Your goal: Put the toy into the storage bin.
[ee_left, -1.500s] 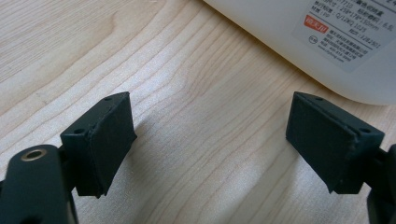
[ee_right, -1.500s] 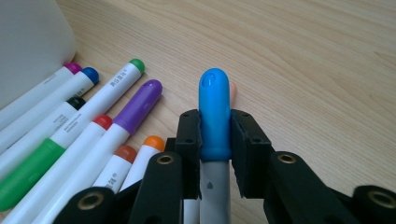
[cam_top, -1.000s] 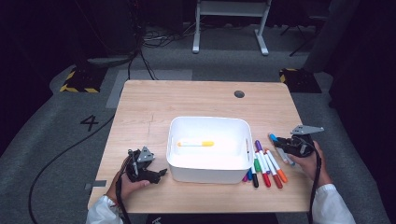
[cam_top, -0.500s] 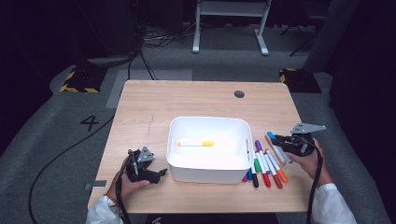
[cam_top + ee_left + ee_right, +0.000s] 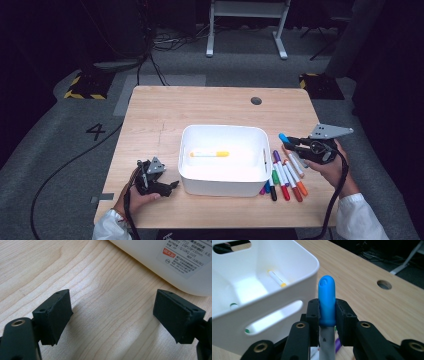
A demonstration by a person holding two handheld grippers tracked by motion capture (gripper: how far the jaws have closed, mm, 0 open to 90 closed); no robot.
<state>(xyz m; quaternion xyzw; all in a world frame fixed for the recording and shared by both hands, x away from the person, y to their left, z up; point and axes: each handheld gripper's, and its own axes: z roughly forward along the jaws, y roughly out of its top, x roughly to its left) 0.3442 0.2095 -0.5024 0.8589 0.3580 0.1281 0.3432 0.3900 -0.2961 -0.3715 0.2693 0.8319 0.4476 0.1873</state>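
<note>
Blue-capped marker [image 5: 326, 300] is clamped in the right tongs [image 5: 296, 145], long axis pointing toward the white bin [image 5: 224, 135], which lies just to their left above the desk [image 5: 200, 107]. Left tongs [image 5: 170, 186] rest open and empty beside the bin's near-left corner; the right hand is the one to deliver.

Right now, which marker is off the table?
The blue-capped marker, clamped in the right gripper beside the white bin. The yellow one lies inside the bin; the rest lie on the table.

We see the left gripper [image 5: 172, 185] low in the frame's lower left, jaws spread wide. At the right edge, the right gripper [image 5: 292, 143] hangs raised, jaws clamped tight, forearm entering from the bottom.
</note>
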